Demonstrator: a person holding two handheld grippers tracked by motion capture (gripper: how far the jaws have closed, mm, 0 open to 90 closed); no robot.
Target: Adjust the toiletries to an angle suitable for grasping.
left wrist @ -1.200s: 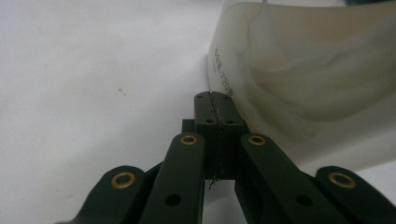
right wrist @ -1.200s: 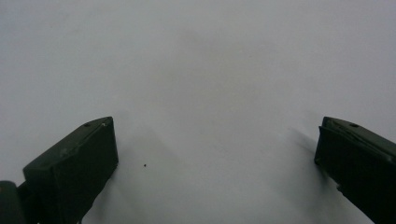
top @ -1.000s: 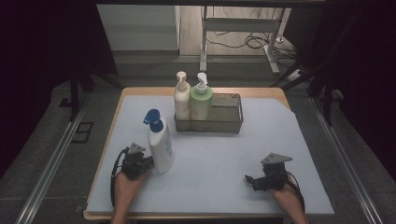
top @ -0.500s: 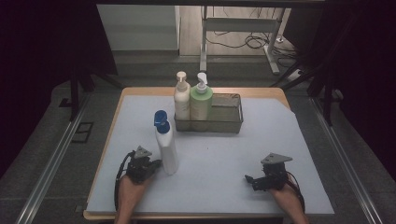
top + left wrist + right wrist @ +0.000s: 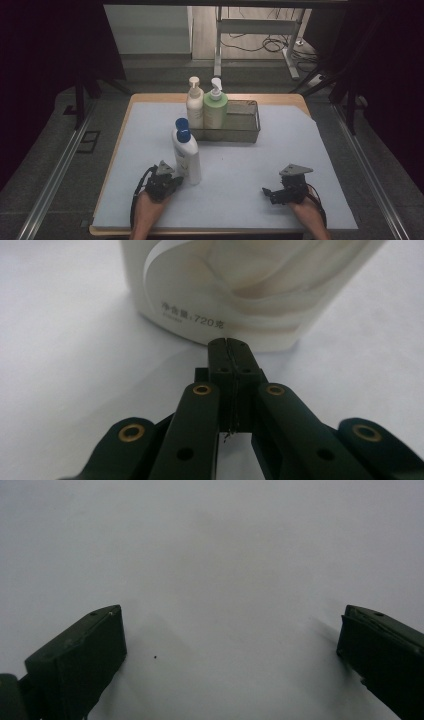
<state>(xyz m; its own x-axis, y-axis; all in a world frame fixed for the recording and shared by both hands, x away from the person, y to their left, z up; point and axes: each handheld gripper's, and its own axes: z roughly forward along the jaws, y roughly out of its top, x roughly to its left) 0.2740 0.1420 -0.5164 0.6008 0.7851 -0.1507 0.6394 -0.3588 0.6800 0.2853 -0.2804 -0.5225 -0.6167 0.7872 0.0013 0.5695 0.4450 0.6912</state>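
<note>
A white bottle (image 5: pixel 186 159) with a blue cap stands upright on the white mat, in front of the wire basket. My left gripper (image 5: pixel 175 182) lies low on the mat just left of the bottle's base, jaws shut with nothing between them. In the left gripper view the closed tips (image 5: pixel 227 346) touch the foot of the bottle (image 5: pixel 240 285), which bears printed text. My right gripper (image 5: pixel 268 192) rests on the mat at the front right, well away from the bottle. Its fingers (image 5: pixel 80 655) stand wide open over bare mat.
A dark wire basket (image 5: pixel 250 134) stands at the back centre of the white mat (image 5: pixel 300 150). In its left end are a cream pump bottle (image 5: pixel 194 106) and a green pump bottle (image 5: pixel 215 109). Dark floor and rails surround the table.
The blue-capped bottle has slid to the right across the mat, with my shut left gripper following at its base. The right gripper has stayed still.
</note>
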